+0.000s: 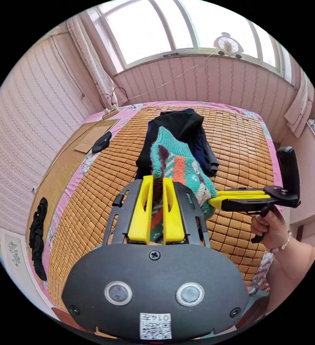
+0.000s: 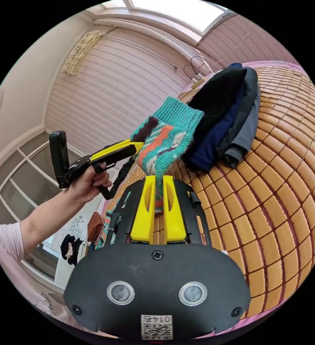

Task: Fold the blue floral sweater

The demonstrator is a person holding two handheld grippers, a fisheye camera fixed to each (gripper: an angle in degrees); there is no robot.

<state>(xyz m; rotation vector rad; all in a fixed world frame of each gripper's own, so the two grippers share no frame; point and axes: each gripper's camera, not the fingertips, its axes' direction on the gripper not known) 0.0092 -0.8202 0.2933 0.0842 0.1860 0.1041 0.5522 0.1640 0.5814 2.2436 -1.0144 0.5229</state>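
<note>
While the sweater (image 1: 181, 169) is pinched between the pressed-together jaws of the left tool (image 1: 157, 185) at frame centre, its other edge is clamped by the right tool (image 1: 215, 199), entering from the right. In the right gripper view the right tool (image 2: 158, 183) grips the knit from below and the left tool (image 2: 137, 145) from the left. The sweater is held above the mat (image 1: 243, 143), before a dark pile (image 1: 186, 129). For a clean fold, both grips should be kept level and the cloth lowered flat.

- Left gripper view rides low, close above the bed (image 1: 236, 143), facing the far window (image 1: 186, 28).
- Right gripper view looks leftward across the bed (image 2: 283, 201).
- Both share the dark clothes pile (image 1: 186, 133) (image 2: 226, 111).
</note>
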